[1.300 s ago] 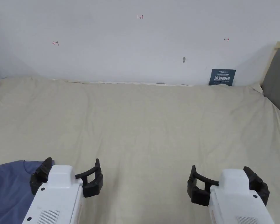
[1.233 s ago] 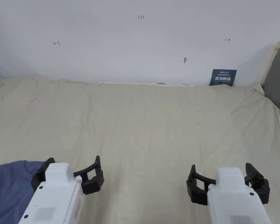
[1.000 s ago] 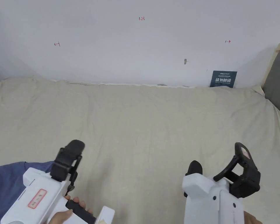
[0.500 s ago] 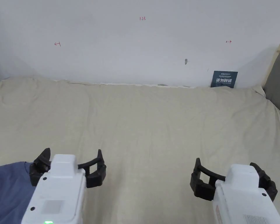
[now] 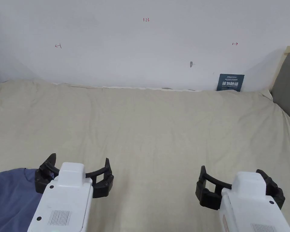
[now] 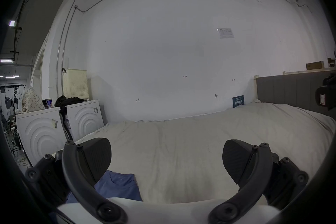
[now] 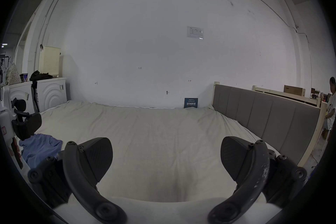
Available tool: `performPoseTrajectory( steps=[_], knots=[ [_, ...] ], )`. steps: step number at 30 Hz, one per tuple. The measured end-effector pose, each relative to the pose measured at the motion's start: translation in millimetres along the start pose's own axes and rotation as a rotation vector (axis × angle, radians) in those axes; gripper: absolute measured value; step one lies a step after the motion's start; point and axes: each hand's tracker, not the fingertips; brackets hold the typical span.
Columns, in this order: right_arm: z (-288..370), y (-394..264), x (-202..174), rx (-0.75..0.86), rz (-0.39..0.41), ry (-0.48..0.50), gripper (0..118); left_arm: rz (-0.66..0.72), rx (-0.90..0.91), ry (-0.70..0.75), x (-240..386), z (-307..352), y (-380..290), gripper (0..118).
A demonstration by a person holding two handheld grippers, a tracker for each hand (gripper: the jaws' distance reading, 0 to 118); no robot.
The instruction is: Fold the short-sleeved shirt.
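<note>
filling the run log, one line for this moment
left gripper open | right gripper open | blue shirt unfolded, untouched | bed

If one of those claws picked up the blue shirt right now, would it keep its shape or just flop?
It would probably flop: the blue shirt lies rumpled in soft folds on the bed. It looks thin, so likely light. Pinched at one point, the rest would likely hang and drag along the sheet.
</note>
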Motion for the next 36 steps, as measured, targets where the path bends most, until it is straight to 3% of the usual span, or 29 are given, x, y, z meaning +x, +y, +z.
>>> performPoseTrajectory(
  steps=[25, 27, 28, 30, 31, 33, 36],
  knots=[
    [2.1, 4.0, -0.1, -0.001, 0.020, 0.007, 116, -0.002, -0.003, -0.011, -2.8, 5.6, 5.8, 115],
    [2.7, 4.2, -0.2, -0.001, 0.022, 0.008, 97, -0.001, -0.011, -0.017, -3.5, 5.8, 7.5, 98],
    [3.0, 4.4, -0.6, -0.005, 0.025, 0.006, 76, 0.002, -0.014, -0.023, -3.8, 6.2, 8.4, 77],
    [2.9, 4.7, -1.7, -0.014, 0.038, -0.005, 69, 0.014, -0.025, -0.040, -3.5, 6.5, 10.1, 71],
    [3.0, 5.1, -1.3, -0.016, 0.041, -0.008, 52, 0.029, -0.036, -0.057, -4.0, 6.5, 11.9, 54],
    [2.3, 5.3, -0.4, -0.023, 0.045, -0.017, 3, 0.046, -0.042, -0.069, -3.5, 6.5, 14.7, 2],
    [2.8, 5.7, 5.0, -0.029, 0.021, -0.004, 1, 0.072, -0.040, -0.073, -10.5, 9.4, 15.4, 0]
  ],
)
